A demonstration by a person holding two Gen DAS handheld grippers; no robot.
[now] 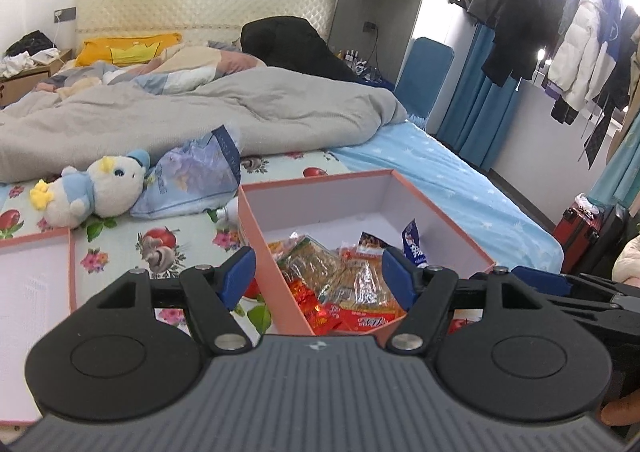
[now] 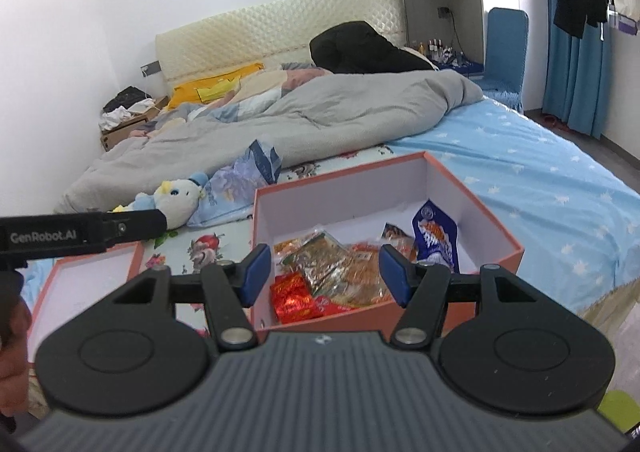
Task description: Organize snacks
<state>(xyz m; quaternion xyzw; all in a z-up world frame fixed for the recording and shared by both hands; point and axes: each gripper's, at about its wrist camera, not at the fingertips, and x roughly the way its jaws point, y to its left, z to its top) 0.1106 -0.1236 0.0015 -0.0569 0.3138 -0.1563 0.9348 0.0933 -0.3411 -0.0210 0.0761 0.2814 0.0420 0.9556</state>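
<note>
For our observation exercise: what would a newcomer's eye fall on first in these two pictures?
Probably the open pink box on the bed, with bright red and orange snack packets heaped in its near corner. Next, the plush duck lying left of it on the floral sheet, and both grippers' open blue fingers in the foreground.

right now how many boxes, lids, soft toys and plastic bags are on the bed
box: 1
lid: 1
soft toy: 1
plastic bag: 1
total: 4
</note>
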